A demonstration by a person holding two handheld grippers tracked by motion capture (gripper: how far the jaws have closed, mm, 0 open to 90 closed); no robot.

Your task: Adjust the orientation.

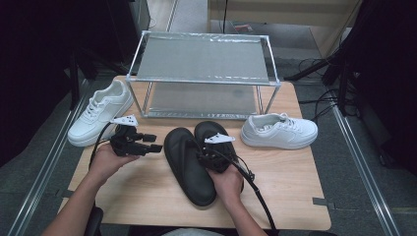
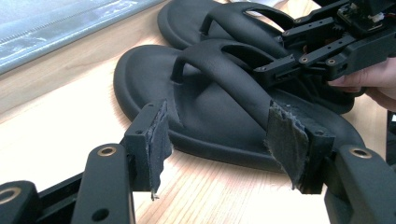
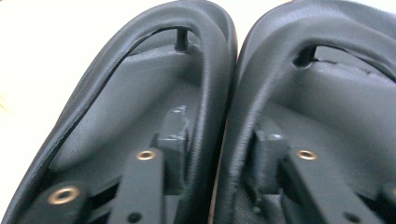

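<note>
Two black flip-flops lie side by side on the wooden table (image 1: 142, 196), the left one (image 1: 184, 169) nearer me and the right one (image 1: 210, 129) farther back. My right gripper (image 1: 207, 156) reaches down into their straps. In the right gripper view one jaw sits under each strap, and my right gripper (image 3: 219, 144) pinches the left strap (image 3: 212, 70) and the right strap (image 3: 261, 84) together. My left gripper (image 1: 150, 142) hovers to the left of the flip-flops, its jaws open. In the left gripper view my left gripper (image 2: 222, 144) holds nothing and faces the near flip-flop (image 2: 210, 116).
A white sneaker (image 1: 101, 117) lies at the table's left edge and another (image 1: 280, 130) at the right. A metal two-tier shoe rack (image 1: 201, 73) stands at the back centre. Bare tabletop lies in front of the flip-flops.
</note>
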